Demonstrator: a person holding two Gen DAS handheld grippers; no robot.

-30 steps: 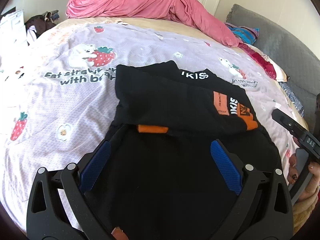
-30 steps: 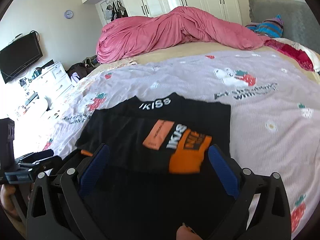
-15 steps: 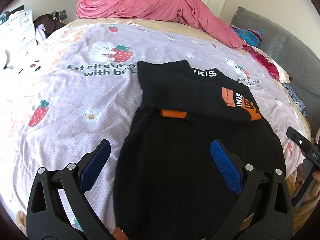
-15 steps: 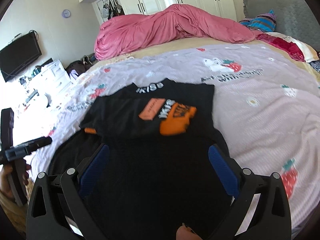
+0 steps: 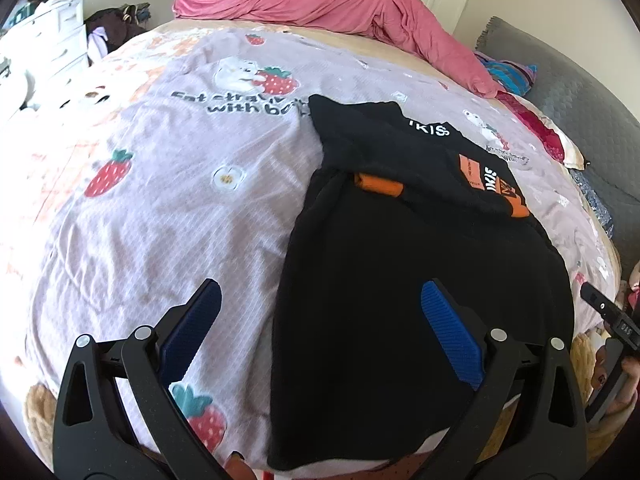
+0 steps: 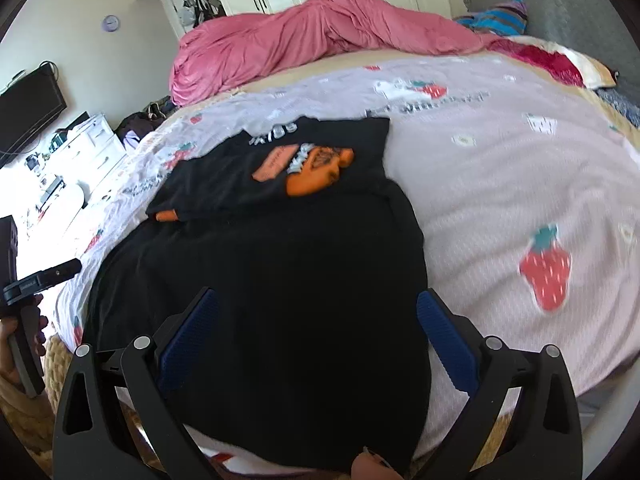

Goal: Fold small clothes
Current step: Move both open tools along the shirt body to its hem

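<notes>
A black shirt [image 5: 420, 280] [image 6: 280, 280] with an orange print [image 6: 312, 170] lies on the strawberry-print sheet [image 5: 160, 200] of the bed. Its top part is folded down over the body, and its lower hem reaches the bed's near edge. My left gripper [image 5: 320, 316] hangs open above the shirt's left edge, one blue finger [image 5: 192, 328] over the sheet, the other over black cloth. Over the shirt's lower part my right gripper [image 6: 316, 320] is open too. Neither holds anything. The other gripper's handle [image 5: 608, 316] [image 6: 36, 280] shows at each view's edge.
A rumpled pink duvet [image 5: 320, 0] [image 6: 320, 36] lies across the far end of the bed. Grey headboard [image 5: 580, 100] and striped cloth [image 6: 496, 16] sit on the right. White drawers [image 6: 80, 152] and a wall screen [image 6: 28, 108] stand left of the bed.
Both grippers have pulled back toward the near edge of the bed and risen; the shirt looks smaller and farther. The left one has also shifted left, off the shirt's middle. Shirt unchanged.
</notes>
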